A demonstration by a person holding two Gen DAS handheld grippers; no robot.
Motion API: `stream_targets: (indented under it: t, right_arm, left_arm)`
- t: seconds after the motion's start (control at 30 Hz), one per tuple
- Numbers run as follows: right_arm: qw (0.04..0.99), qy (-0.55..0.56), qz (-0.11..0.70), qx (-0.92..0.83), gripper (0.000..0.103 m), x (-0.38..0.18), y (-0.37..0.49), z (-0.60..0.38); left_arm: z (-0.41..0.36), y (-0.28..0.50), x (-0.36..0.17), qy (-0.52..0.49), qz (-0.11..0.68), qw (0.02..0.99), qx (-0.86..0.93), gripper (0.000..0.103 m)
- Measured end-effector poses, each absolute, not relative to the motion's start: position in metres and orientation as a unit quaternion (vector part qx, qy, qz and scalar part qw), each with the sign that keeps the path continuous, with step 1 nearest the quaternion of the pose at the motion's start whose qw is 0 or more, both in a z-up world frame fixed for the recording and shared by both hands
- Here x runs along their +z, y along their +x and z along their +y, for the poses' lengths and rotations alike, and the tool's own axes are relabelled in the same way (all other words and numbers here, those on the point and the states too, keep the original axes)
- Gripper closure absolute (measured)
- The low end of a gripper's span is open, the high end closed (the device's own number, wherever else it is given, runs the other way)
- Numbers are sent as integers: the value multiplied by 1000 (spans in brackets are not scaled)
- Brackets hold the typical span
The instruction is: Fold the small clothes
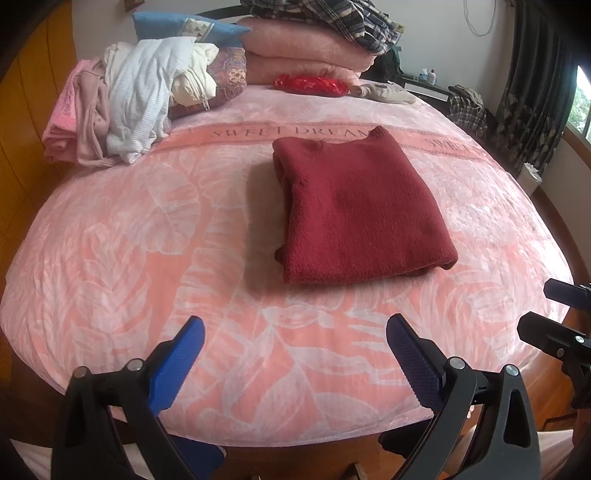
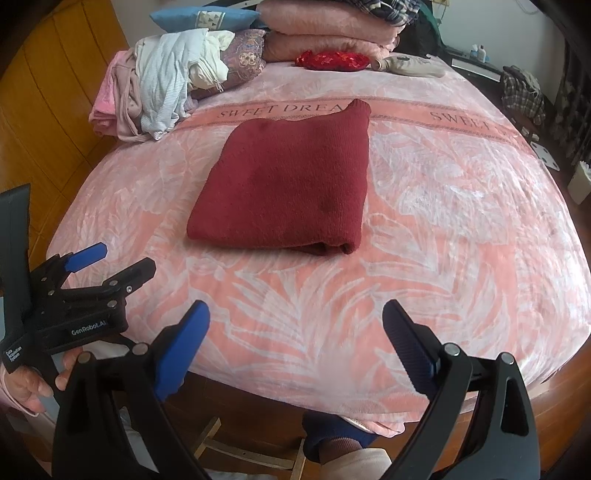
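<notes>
Home bedroom: bed under pink blanket point(image 1: 147, 240), pillows point(image 1: 173, 27), laundry heap point(image 1: 140, 92), probably curtains point(image 1: 532, 92).

Both tongs point(image 1: 295, 332) point(image 2: 295, 325) agape, empty.

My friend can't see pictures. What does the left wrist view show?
A folded dark red sweater lies flat on a pink leaf-print blanket. The open left gripper hovers at the near edge, holding nothing. Unfolded clothes are heaped at the far left.

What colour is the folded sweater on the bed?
Dark red sweater, clearest in the right wrist view.
</notes>
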State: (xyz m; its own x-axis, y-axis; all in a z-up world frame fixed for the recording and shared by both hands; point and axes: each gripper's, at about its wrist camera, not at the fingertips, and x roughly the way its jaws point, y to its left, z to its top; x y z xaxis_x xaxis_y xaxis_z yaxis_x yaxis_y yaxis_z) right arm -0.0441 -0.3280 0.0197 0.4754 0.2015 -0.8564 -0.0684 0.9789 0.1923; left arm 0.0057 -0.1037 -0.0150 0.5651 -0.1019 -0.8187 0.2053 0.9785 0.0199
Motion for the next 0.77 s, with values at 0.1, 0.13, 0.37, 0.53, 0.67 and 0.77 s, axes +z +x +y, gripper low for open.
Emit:
stream_targets:
  t: [0.1,0.13,0.37,0.53,0.67,0.77]
  right_arm:
    - [856,65,507,79,9,19,-44,-329]
    - [856,65,506,79,9,19,-44,-329]
    - [855,66,508,79,9,19,-43,-329]
    - [853,69,511,78,8,16,-42,-333]
    - [851,70,514,80,8,14,-40,-335]
    - [851,70,515,81,8,14,-39,-336]
  left_arm:
    - [-103,6,-15,57,457,883,-87,4]
    - [-103,6,-15,57,457,883,-86,4]
    - [-104,6,-18,53,463,881,-83,4]
    - [-105,8,-19,50,470,877,-84,4]
    - [-105,8,-19,51,470,877,-82,4]
    - [-105,8,-19,51,470,878,-82,4]
